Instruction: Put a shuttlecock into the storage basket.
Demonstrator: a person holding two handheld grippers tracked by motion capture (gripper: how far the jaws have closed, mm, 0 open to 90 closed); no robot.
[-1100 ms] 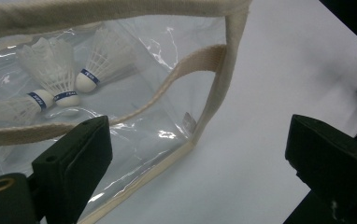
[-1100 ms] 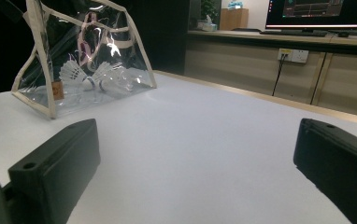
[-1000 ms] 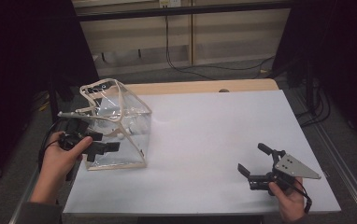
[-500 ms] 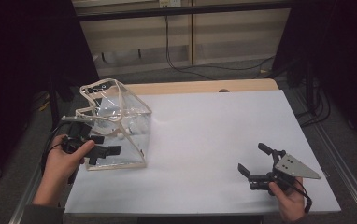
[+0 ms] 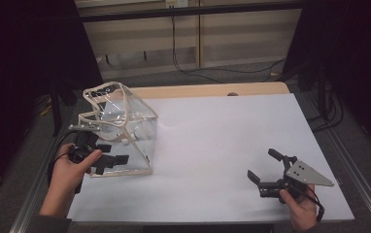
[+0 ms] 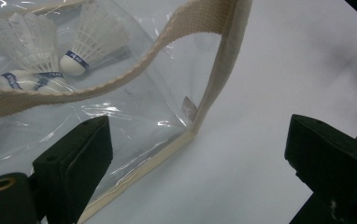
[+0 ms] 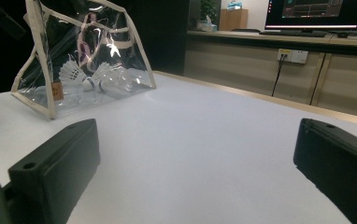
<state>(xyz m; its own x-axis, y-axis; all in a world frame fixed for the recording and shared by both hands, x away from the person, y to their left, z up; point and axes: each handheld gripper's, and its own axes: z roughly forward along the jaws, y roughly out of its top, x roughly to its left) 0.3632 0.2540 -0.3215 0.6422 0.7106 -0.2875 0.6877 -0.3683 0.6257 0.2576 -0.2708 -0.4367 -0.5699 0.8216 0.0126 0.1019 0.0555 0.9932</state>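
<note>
Though clear, bag [image 5: 120, 131] beige-trimmed, boxy.

Lab or office test room. White tabletop [image 5: 222, 145] with wooden back edge and metal side rails [image 5: 356, 170], set up as recording bench. Beige wall cabinets [image 7: 260, 65] behind, wall socket [image 7: 294, 56] with cable [image 7: 277, 74] hanging. Computer monitors [image 7: 317, 14] lit on counter at rear. More cables [image 5: 198, 73] trail on floor. Dim surroundings, dark curtains at sides.

The clear bag [image 5: 120, 128] stands at the table's [image 5: 212, 136] left, shuttlecocks [image 6: 90, 44] inside; left gripper [image 5: 107, 162] just before it, right gripper [image 5: 263, 170] well apart at the near right.
</note>
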